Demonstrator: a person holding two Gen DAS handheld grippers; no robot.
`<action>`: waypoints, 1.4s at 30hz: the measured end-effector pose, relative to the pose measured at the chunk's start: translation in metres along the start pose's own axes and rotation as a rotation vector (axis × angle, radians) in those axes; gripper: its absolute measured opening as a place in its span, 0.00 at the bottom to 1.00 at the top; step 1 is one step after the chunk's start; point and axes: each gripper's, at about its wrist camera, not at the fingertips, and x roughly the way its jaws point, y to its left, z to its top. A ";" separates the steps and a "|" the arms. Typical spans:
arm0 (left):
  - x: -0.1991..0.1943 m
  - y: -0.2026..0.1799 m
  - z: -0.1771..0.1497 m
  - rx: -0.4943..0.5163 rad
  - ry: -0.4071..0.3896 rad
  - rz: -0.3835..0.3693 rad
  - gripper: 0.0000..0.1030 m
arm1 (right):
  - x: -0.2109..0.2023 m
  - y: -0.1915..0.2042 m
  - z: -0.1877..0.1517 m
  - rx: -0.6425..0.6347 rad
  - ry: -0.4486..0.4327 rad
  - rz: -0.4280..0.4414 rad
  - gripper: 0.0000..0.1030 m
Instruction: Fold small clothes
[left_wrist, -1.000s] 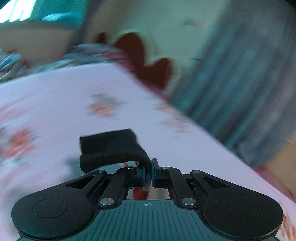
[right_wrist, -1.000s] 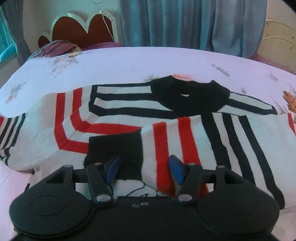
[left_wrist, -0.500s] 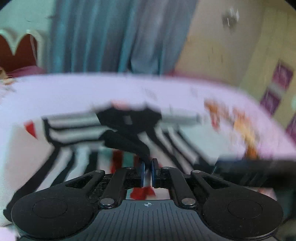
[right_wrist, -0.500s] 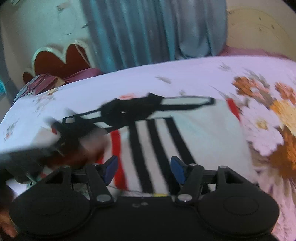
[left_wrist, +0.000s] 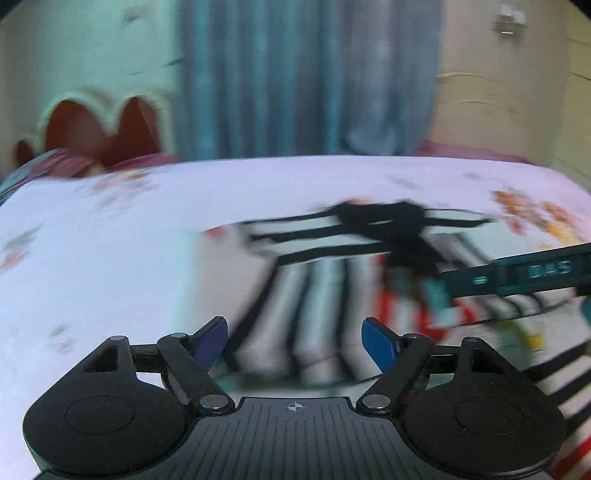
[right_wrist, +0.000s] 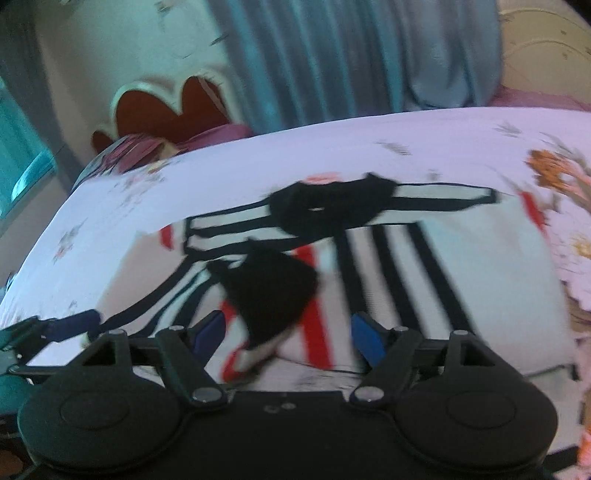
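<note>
Both grippers are over the bed now, and both are letting go: the left gripper (left_wrist: 294, 341) has its jaws opening wide with nothing pinched between its blue pads (left_wrist: 378, 345), only the blurred stripes of the sweater (left_wrist: 321, 291) showing through the gap. The right gripper (right_wrist: 288, 334) is opening too, and the sleeve's black cuff (right_wrist: 271, 291) lies loose between its fingers, unpressed by either pad. That cuff sits across the sweater's chest, which reads as a sleeve just laid inward, the reason for releasing here. The sweater lies flat on the floral bedsheet (right_wrist: 258, 162), black collar (right_wrist: 325, 208) toward the headboard (right_wrist: 173, 110). Count it up: one sweater, one collar, one folded-in cuff visible, two grippers, each glimpsed at the edge of the other's view. Next, I'd guess, comes the bottom hem.
</note>
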 end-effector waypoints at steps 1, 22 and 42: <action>-0.001 0.011 -0.004 -0.022 0.008 0.027 0.77 | 0.006 0.008 0.001 -0.018 0.009 -0.005 0.72; 0.034 0.023 -0.032 -0.001 0.023 0.115 0.76 | 0.010 0.007 0.015 -0.005 -0.054 -0.118 0.07; 0.041 0.030 -0.035 -0.090 0.011 0.087 0.26 | -0.011 -0.096 -0.007 0.307 -0.049 -0.154 0.56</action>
